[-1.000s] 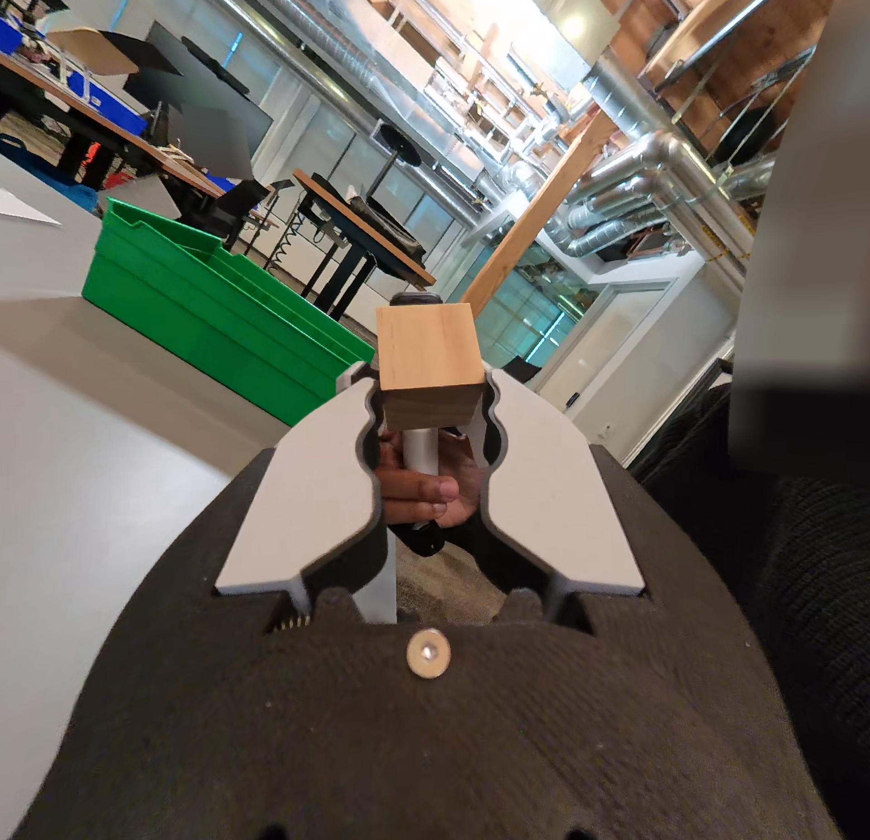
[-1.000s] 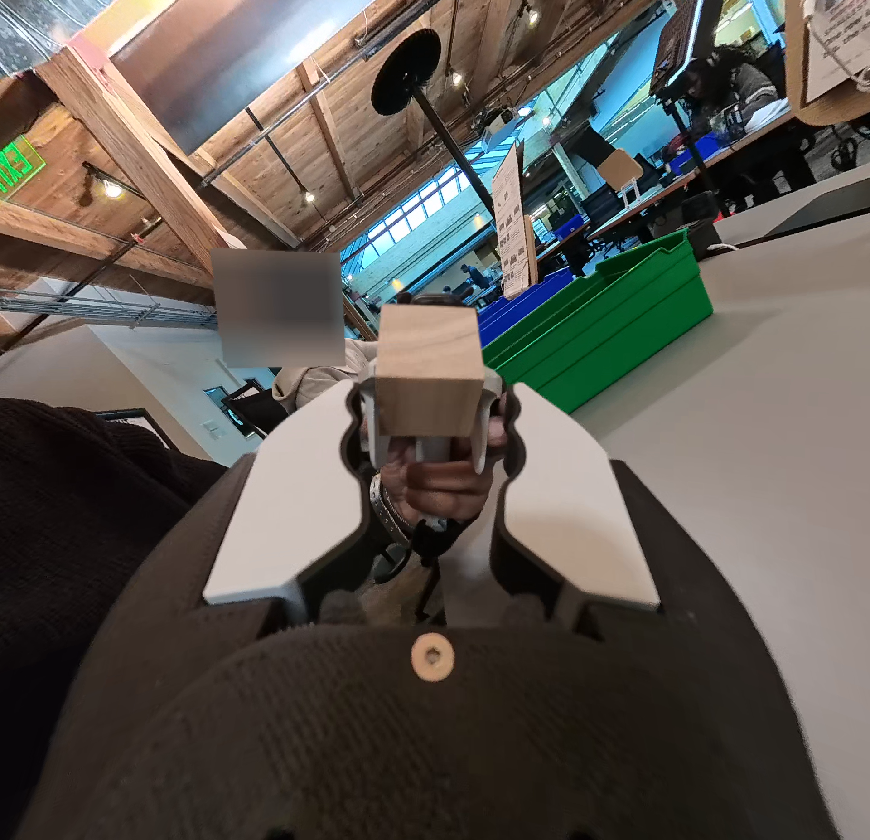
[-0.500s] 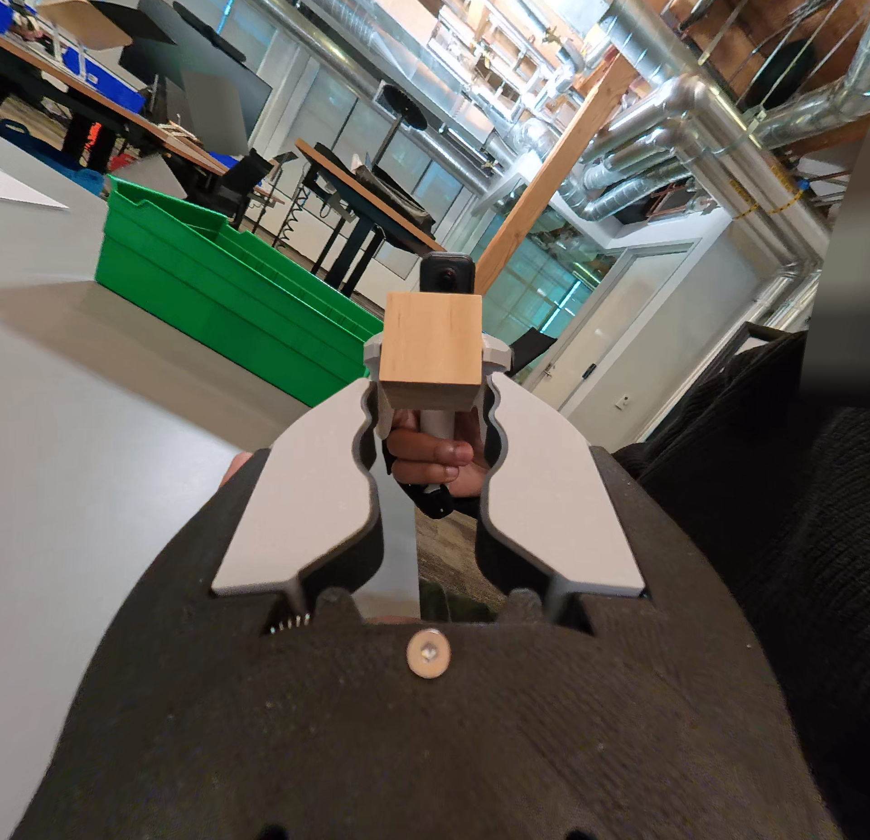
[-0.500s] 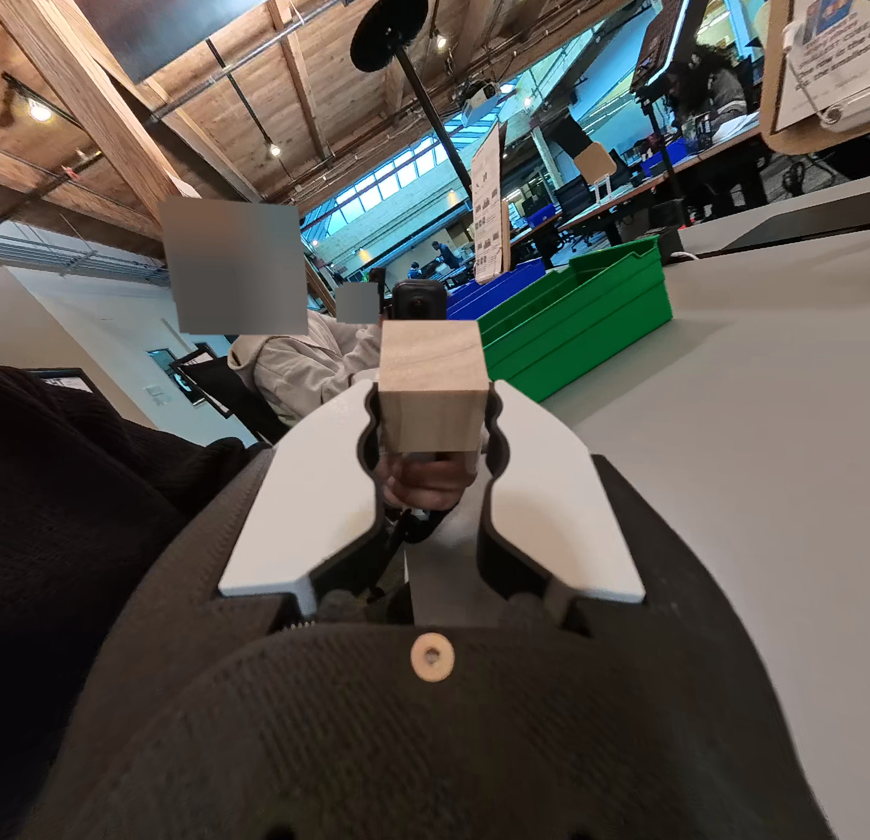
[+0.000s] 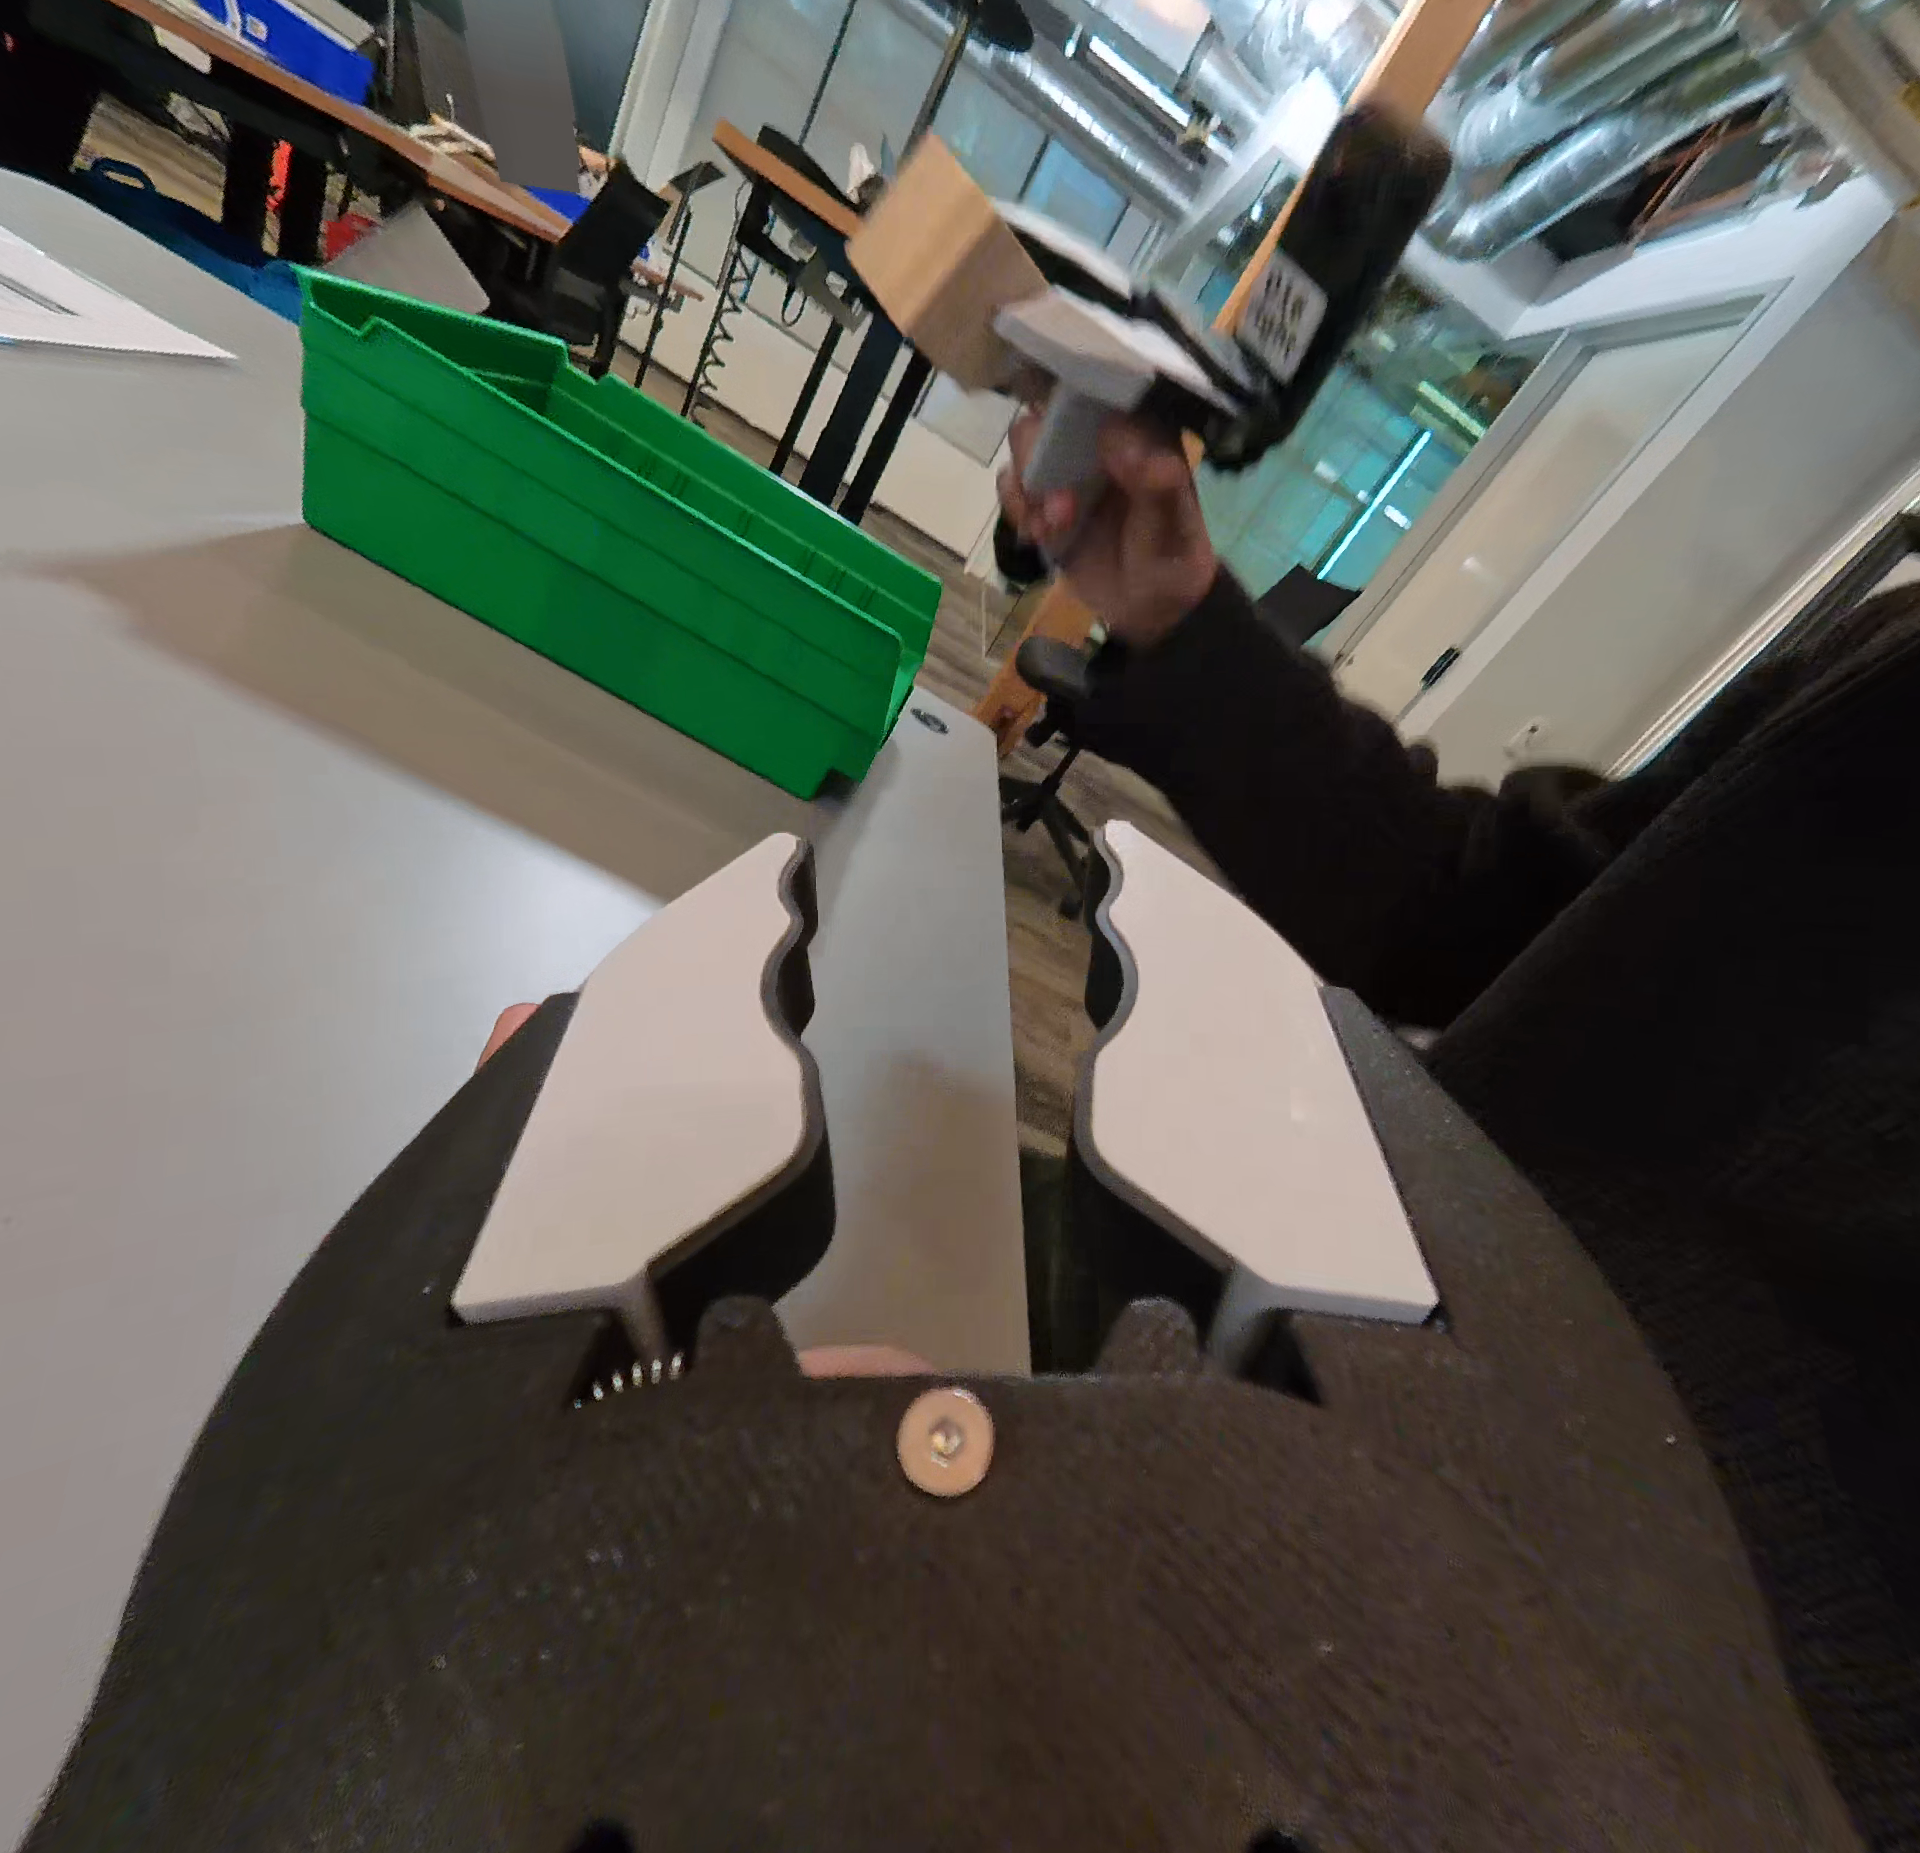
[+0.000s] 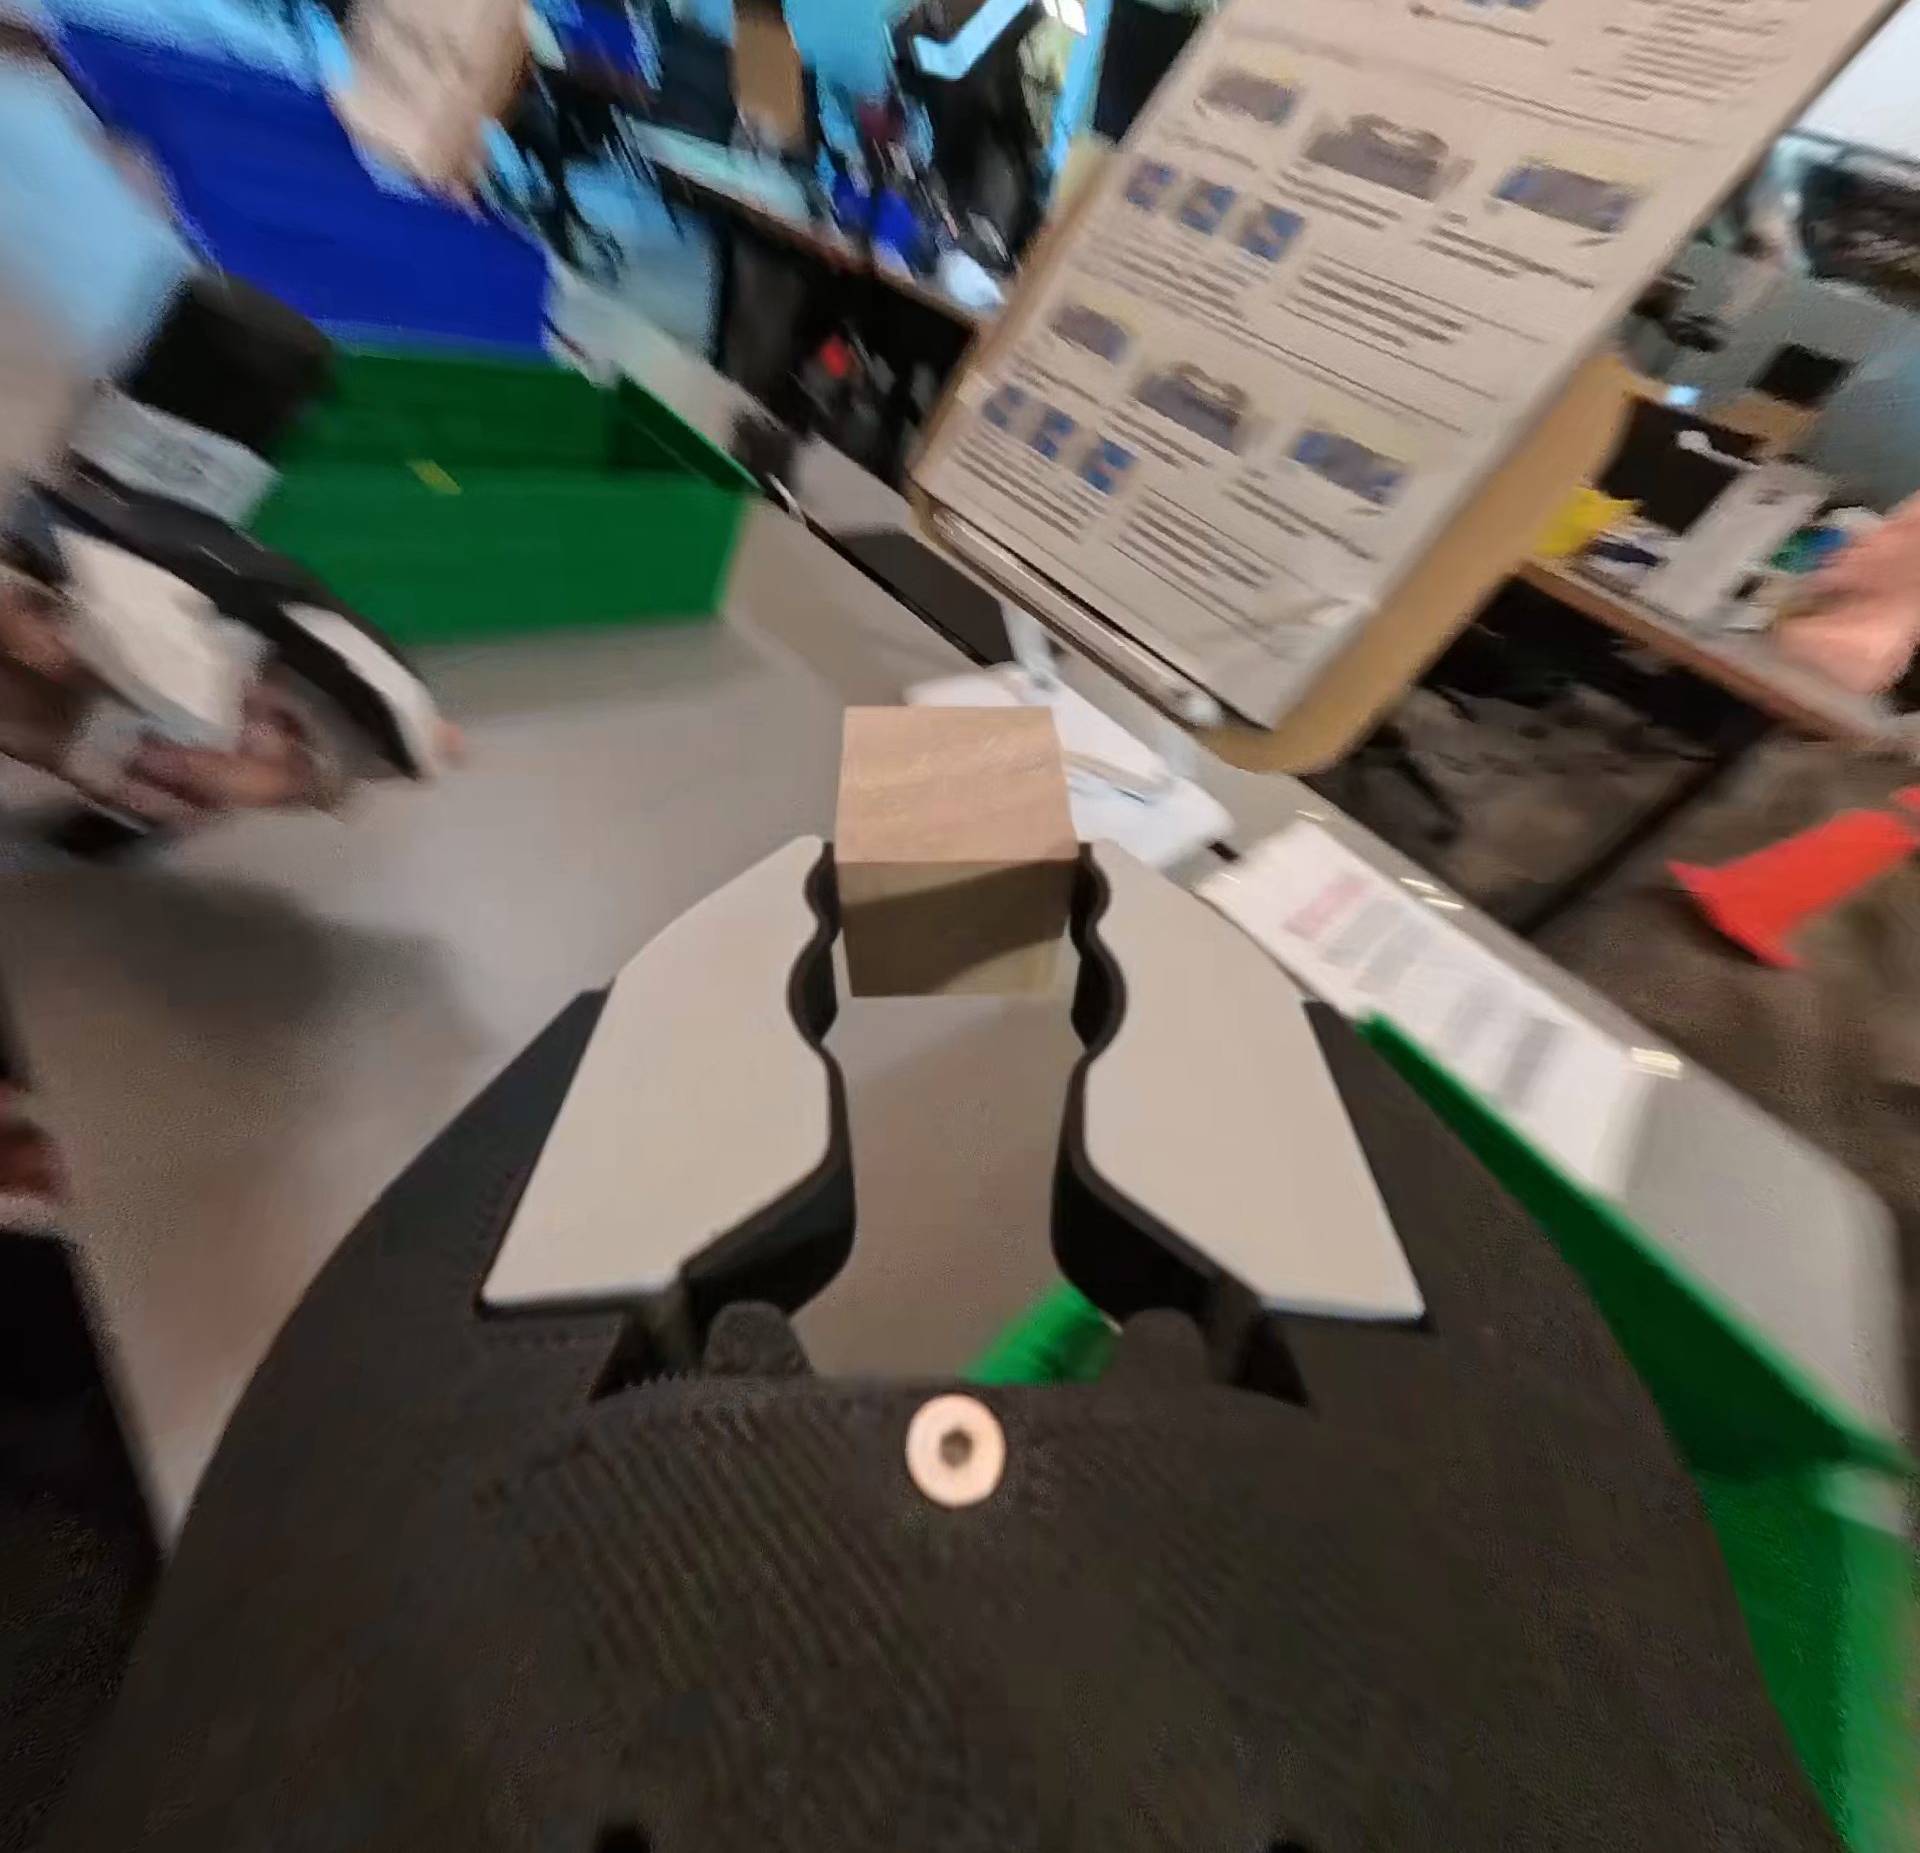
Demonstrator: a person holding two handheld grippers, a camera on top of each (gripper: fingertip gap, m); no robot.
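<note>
A light wooden cube sits between the tips of my right gripper, which is shut on it and holds it above the grey table. My left gripper is open and empty, low over the table's edge. In the left wrist view the right gripper shows up and to the right, held by a hand in a dark sleeve, with the cube in it above a green bin. In the right wrist view the left gripper is a blur at the far left.
The green bin stands at the back of the table. A second green bin's edge lies at the lower right. A tilted board with printed sheets hangs over the table's right side. Papers lie there. An orange cone is on the floor.
Both grippers gripped the cube face to face. My left gripper has let go and opened. My right gripper has swung away with the cube.
</note>
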